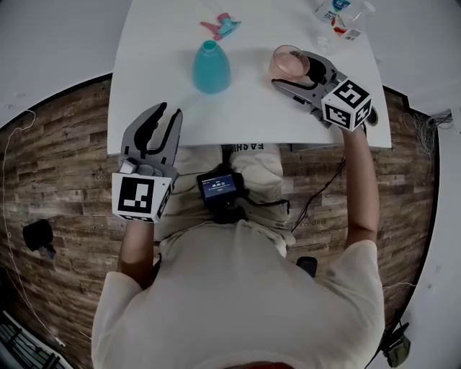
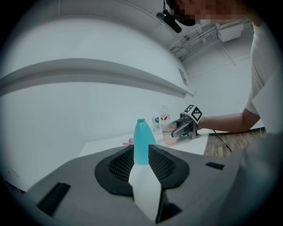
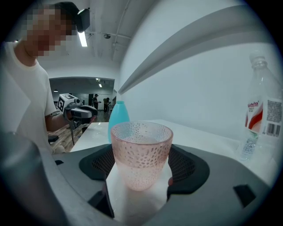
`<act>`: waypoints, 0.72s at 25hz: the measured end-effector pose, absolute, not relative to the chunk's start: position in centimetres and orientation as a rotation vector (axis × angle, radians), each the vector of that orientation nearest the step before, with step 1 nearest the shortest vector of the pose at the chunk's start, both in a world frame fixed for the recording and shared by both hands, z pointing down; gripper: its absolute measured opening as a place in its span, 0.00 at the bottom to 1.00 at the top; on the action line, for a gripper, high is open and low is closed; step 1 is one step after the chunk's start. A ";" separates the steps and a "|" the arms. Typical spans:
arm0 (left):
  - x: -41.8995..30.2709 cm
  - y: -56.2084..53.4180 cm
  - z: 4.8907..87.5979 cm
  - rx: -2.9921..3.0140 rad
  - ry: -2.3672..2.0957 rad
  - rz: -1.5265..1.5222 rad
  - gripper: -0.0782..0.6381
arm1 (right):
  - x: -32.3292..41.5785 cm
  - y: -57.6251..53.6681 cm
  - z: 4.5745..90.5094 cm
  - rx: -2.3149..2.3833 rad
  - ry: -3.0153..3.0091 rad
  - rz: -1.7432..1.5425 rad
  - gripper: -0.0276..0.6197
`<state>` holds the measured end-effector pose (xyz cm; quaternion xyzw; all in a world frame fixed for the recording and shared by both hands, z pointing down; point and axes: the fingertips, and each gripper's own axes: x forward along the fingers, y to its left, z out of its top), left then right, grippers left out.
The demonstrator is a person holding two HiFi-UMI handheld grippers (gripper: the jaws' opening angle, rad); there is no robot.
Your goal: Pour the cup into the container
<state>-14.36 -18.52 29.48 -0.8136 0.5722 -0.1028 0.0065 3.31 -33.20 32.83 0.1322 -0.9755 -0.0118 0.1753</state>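
A pink dimpled cup [image 1: 288, 61] with liquid near its rim stands at the right of the white table [image 1: 166, 94]. My right gripper [image 1: 292, 70] is shut on it, one pad on each side of the cup [image 3: 141, 152]. A teal bottle [image 1: 211, 66] with an open neck stands upright left of the cup, about a hand's width away. My left gripper [image 1: 166, 115] hovers at the table's front edge, short of the bottle [image 2: 142, 141], open with nothing between its pads. The left gripper view shows the right gripper [image 2: 183, 128] holding the cup [image 2: 168, 132].
Clear plastic water bottles [image 1: 335, 11] stand at the far right corner, one close beside the cup [image 3: 261, 119]. A pink and teal sprayer head [image 1: 222, 27] lies behind the teal bottle. Wooden floor with cables surrounds the table. A small screen device [image 1: 220, 186] sits at the person's waist.
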 end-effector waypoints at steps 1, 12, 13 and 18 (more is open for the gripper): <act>-14.3 -18.5 29.5 -2.546 1.790 -0.321 0.25 | 3.3 -33.2 32.8 0.378 -2.764 -0.033 0.59; -14.6 -18.0 29.8 -2.542 1.811 -0.320 0.25 | 3.7 -33.6 32.8 0.461 -2.754 -0.016 0.60; -14.7 -18.0 29.9 -2.542 1.813 -0.321 0.25 | 3.7 -33.6 32.9 0.467 -2.753 -0.016 0.60; -14.8 -17.8 30.0 -2.538 1.819 -0.322 0.25 | 3.7 -33.7 32.8 0.498 -2.751 -0.009 0.60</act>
